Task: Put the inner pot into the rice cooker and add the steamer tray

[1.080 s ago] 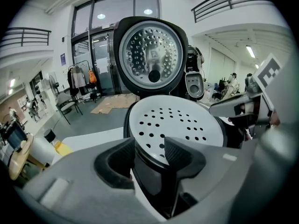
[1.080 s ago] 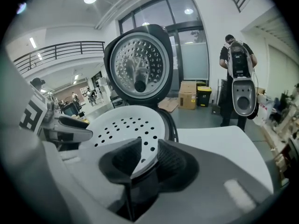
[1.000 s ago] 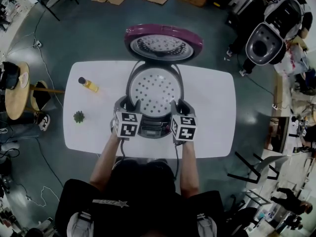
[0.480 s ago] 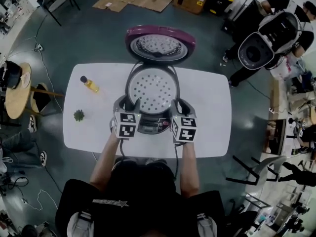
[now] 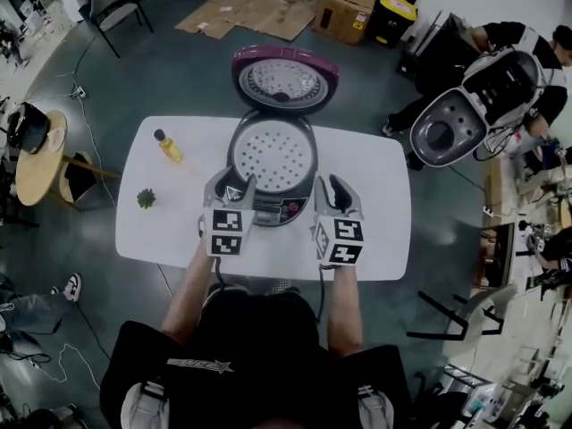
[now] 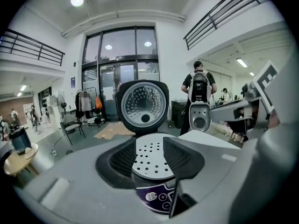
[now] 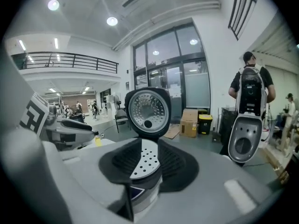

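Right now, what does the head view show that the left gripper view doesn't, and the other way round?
Only the head view: the yellow bottle and the small green plant on the white table's left side, plus the wearer's own forearms.

Only the left gripper view: the ceiling lights, the tall glass doors, the balcony railing and a clothes rack.

Both: the rice cooker with its lid standing open and the perforated steamer tray sitting in it.
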`<state>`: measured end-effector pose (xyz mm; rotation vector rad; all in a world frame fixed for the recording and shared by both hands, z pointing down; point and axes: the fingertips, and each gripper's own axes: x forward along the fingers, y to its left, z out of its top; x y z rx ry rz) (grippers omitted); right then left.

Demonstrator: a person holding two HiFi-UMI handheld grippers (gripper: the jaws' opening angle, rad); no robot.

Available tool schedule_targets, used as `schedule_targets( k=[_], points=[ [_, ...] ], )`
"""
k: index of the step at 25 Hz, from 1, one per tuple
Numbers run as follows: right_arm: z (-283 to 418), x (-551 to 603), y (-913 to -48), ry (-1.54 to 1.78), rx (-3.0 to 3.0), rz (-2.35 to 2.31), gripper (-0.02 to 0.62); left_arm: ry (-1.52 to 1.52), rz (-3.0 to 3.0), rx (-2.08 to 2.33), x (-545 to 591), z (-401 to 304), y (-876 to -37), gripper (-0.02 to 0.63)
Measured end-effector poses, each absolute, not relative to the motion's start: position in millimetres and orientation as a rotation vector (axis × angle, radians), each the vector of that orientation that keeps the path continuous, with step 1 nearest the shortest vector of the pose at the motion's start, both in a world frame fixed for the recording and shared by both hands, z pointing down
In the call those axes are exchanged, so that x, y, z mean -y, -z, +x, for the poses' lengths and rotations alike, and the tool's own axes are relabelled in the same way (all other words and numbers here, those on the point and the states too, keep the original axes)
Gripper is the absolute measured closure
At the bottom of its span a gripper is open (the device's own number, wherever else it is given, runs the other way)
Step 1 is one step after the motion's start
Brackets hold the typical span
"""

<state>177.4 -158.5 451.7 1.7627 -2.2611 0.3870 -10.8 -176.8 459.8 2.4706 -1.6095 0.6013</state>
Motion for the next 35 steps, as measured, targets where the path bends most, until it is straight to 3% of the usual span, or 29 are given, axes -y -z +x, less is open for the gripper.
schedule_targets(
  k=[12, 14, 19, 24, 35],
  points=[
    [187.1, 66.0, -398.9, -0.171, 2.393, 1.872, 0.483, -0.389, 2.609, 1.645, 89.0, 8.9, -415.3, 0.493],
    [191.2, 54.1, -399.7, -0.155, 2.392, 1.893, 0.531, -0.37, 2.61, 1.649, 76.7, 10.4, -416.1, 0.516],
    [194.6, 29.1, -411.3, -0.153, 2.38, 1.897, 0.552, -0.37, 2.587, 1.667, 54.2, 8.6, -423.6, 0.591],
    [193.7, 16.7, -417.3, -0.152, 2.379, 1.885, 0.588, -0.386, 2.562, 1.681, 42.7, 4.5, -427.3, 0.597],
    [189.4, 18.2, -415.7, -0.153, 2.381, 1.862, 0.589, -0.403, 2.568, 1.685, 40.8, 1.7, -422.8, 0.597]
  ],
)
